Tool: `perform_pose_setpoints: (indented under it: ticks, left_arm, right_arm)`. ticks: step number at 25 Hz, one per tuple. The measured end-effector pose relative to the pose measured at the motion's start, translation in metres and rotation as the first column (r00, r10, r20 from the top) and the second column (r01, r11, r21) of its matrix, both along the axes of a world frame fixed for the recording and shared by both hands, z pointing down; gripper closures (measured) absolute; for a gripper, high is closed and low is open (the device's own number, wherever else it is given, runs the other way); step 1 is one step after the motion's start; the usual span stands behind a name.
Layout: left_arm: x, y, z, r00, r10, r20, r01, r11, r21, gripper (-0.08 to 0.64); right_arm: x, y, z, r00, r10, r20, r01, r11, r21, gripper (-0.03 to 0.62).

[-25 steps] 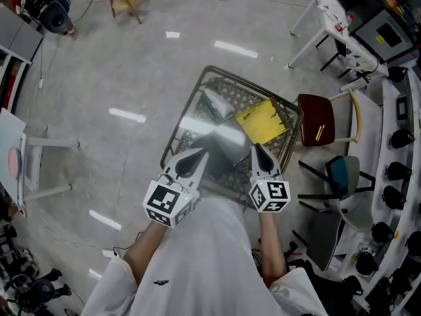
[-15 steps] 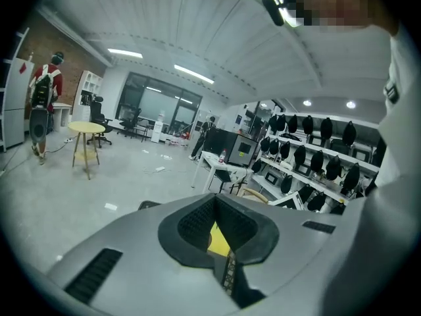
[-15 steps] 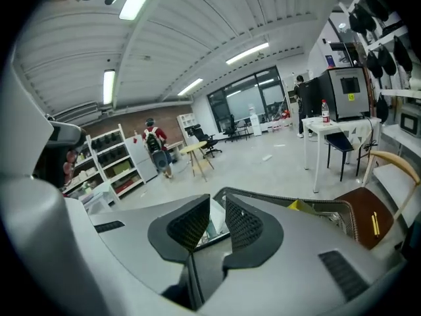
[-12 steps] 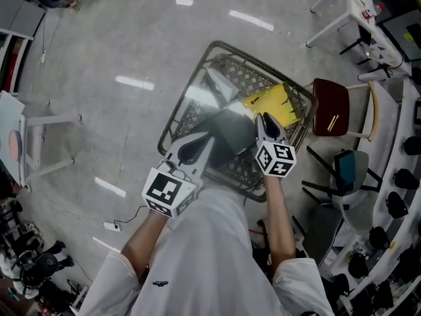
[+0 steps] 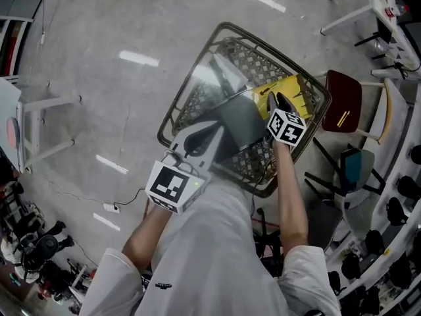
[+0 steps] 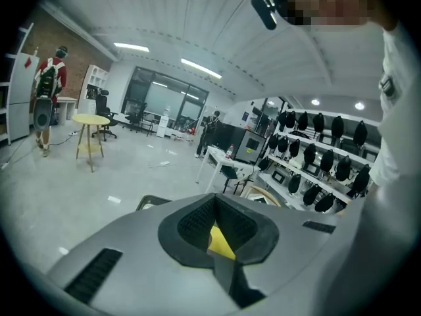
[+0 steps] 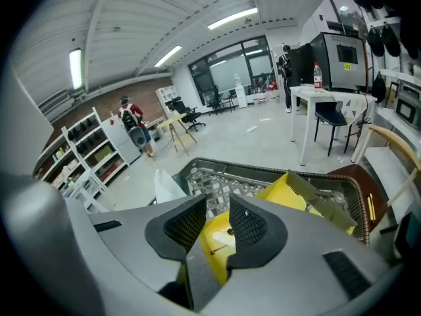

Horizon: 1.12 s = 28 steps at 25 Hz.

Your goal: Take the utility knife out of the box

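- The worktop [image 5: 193,81] is a square table with a woven top and a raised rim, seen from steeply above.
- A yellow box [image 5: 294,87] lies on it towards the right corner. In the right gripper view the box [image 7: 279,193] has one flap standing up at its far side.
- The utility knife cannot be picked out. That view shows only a pale patch with small dark marks on the box, too small to tell what they are.
- The right gripper [image 5: 272,97] hangs over the box, pointing steeply down at it.
- Its jaws are opening. In its own view the right gripper [image 7: 217,203] shows a clear gap between the two pads, with the yellow box beyond the gap and neither pad pressing on it.
- The left gripper [image 5: 217,129] is over the near left part of the worktop, well apart from the box and beside a dark grey panel [image 5: 242,120] that lies mid-table.
- Its jaws are closed. In its own view the left gripper [image 6: 214,201] has its tips meeting, with nothing gripped and only a sliver of yellow showing below them.
- A white sheet [image 5: 220,74] sits at the far side of the worktop.
- A chair [image 5: 342,101] with a dark red seat stands just beyond the right rim.
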<state>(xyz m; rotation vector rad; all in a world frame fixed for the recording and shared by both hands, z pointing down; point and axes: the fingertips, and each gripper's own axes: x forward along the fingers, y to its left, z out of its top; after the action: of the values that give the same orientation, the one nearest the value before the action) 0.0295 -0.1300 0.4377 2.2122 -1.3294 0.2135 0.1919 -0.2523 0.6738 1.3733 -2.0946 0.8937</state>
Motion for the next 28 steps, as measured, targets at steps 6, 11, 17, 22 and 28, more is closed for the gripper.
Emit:
perform_pose_setpoints:
  ticks: [6, 11, 17, 22, 28]
  left_arm:
    - [0.001, -0.009, 0.017, 1.000, 0.003, -0.002, -0.003, 1.000, -0.031, 0.557]
    - [0.004, -0.014, 0.026, 1.000, 0.026, -0.007, -0.026, 0.998, -0.061, 0.557]
    - [0.006, -0.013, 0.025, 0.999, 0.043, 0.004, -0.043, 0.997, -0.065, 0.557]
    - [0.000, -0.009, 0.028, 0.999, 0.040, 0.006, -0.039, 0.996, -0.077, 0.557]
    - [-0.005, -0.004, 0.027, 0.999, 0.038, 0.007, -0.037, 0.996, -0.075, 0.557]
  right_arm:
    - [0.006, -0.020, 0.049, 0.998, 0.070, 0.010, -0.068, 0.991, -0.118, 0.493]
    - [0.013, -0.028, 0.092, 0.987, 0.162, -0.012, -0.160, 0.956, -0.246, 0.469]
    - [0.019, -0.026, 0.127, 0.977, 0.202, -0.071, -0.215, 0.918, -0.334, 0.469]
    - [0.020, -0.027, 0.136, 0.966, 0.199, -0.166, -0.246, 0.907, -0.342, 0.477]
    - [0.025, -0.021, 0.136, 0.957, 0.198, -0.210, -0.262, 0.900, -0.348, 0.511]
